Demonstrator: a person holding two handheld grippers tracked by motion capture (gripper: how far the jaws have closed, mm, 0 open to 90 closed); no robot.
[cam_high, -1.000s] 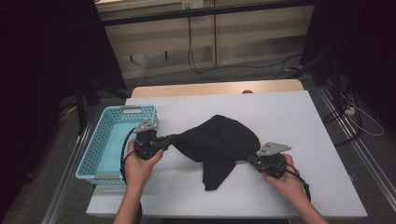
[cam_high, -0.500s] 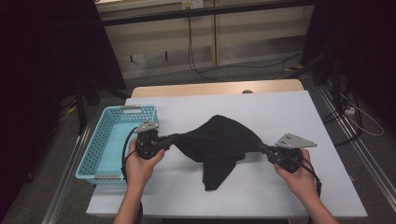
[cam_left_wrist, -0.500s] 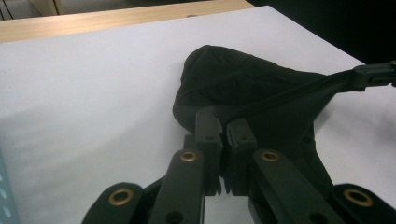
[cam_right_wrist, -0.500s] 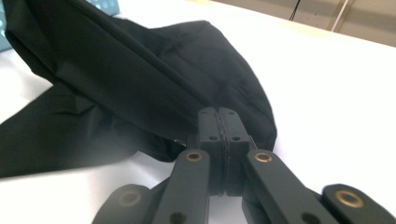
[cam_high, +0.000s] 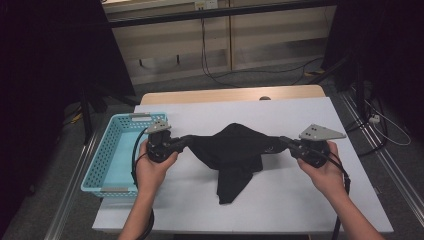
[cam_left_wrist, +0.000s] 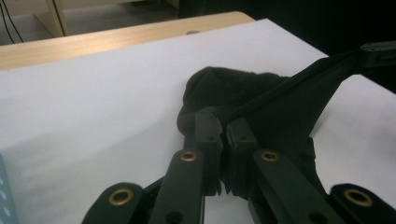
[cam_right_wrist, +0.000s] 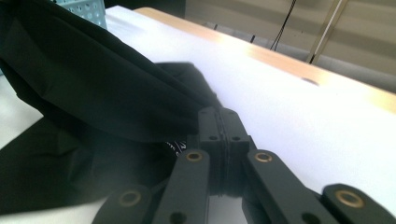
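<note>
One black garment (cam_high: 235, 150) is stretched between two hand-held grippers over the middle of the white worktop (cam_high: 300, 200). The left gripper (cam_high: 186, 140) is clamped on the cloth's left end, close to the worktop's left edge; in the left gripper view its jaws are pressed together on a fold of the black fabric (cam_left_wrist: 261, 107). The right gripper (cam_high: 286, 142) pinches the opposite end toward the right edge, and in the right gripper view its jaws are closed tight with the cloth (cam_right_wrist: 93, 98) bunched against them. The fabric runs taut between the two grips, humps up in the middle, and one loose tail hangs down toward the near edge, lying flat on the worktop. One light-blue perforated basket (cam_high: 107, 160) sits on the left edge, just beside the left hand (cam_high: 152, 167). The right hand (cam_high: 322, 170) holds its gripper well apart from the basket. Beyond the worktop's far edge a single strip of bare wood (cam_high: 225, 95) shows.
</note>
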